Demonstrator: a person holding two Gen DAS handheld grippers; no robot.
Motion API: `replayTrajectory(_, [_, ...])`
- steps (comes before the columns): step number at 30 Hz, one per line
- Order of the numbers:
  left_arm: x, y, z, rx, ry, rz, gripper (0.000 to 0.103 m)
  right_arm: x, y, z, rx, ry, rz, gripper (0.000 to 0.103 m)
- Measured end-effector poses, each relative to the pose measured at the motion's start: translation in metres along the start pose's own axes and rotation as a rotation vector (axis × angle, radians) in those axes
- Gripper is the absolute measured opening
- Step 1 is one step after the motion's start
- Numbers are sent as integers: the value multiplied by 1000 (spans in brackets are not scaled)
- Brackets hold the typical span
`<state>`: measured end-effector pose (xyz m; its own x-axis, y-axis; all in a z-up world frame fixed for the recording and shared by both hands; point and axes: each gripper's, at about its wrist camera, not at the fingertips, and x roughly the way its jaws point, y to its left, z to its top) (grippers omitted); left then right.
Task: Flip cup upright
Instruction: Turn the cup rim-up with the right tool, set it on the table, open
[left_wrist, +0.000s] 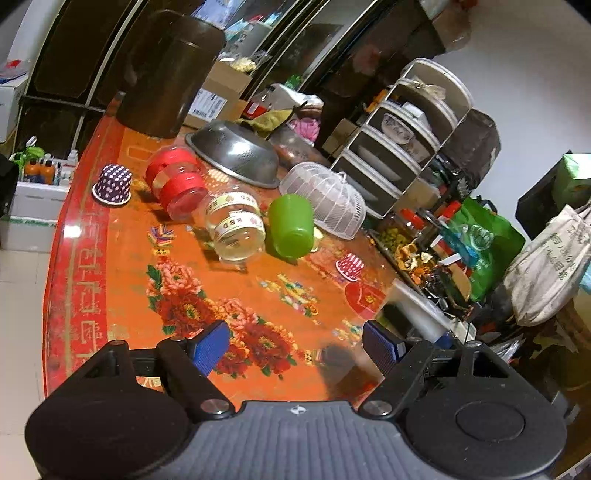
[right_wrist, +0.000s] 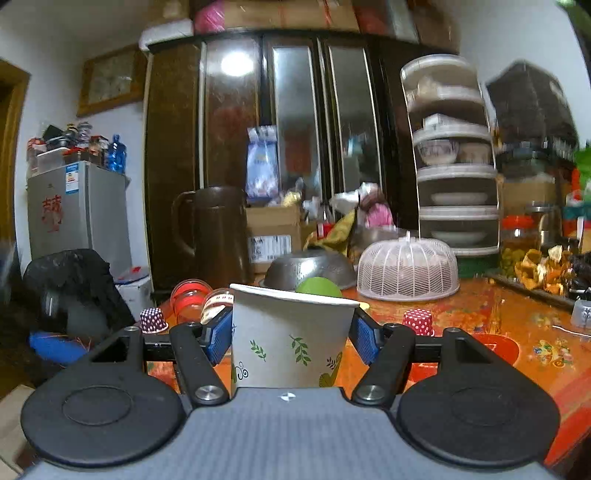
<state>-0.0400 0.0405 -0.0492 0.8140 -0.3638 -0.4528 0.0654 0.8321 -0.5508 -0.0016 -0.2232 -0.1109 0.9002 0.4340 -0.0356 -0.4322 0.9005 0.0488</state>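
A white paper cup (right_wrist: 290, 339) with green leaf prints stands rim-up between the blue pads of my right gripper (right_wrist: 291, 338), which is shut on its sides. The cup's base is hidden behind the gripper body, so I cannot tell if it rests on the table. My left gripper (left_wrist: 295, 349) is open and empty, held above the floral orange table (left_wrist: 229, 295). The paper cup does not show in the left wrist view.
On the table lie a green cup (left_wrist: 291, 225), a clear jar (left_wrist: 236, 229) and a red-banded jar (left_wrist: 177, 181), with two dotted cupcake liners (left_wrist: 112, 183) (left_wrist: 350, 266), a steel colander (left_wrist: 234, 153), a white mesh cover (left_wrist: 325, 197), a brown jug (left_wrist: 166, 70). A tiered dish rack (right_wrist: 454, 158) stands behind.
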Motion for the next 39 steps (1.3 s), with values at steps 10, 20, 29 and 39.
replayTrajectory(10, [1, 6, -7, -31, -7, -14, 82, -7, 27, -43, -145, -169, -99, 68])
replayTrajectory(20, [-1, 16, -9, -54, -18, -17, 82, -7, 41, -54, -167, -189, -40, 68])
replayTrajectory(29, [-2, 19, -10, -64, -20, -9, 82, -6, 41, -55, -123, -162, -34, 80])
replayTrajectory(39, [-8, 9, -19, 40, -125, 53, 103, -18, 33, -44, -94, -66, 32, 102])
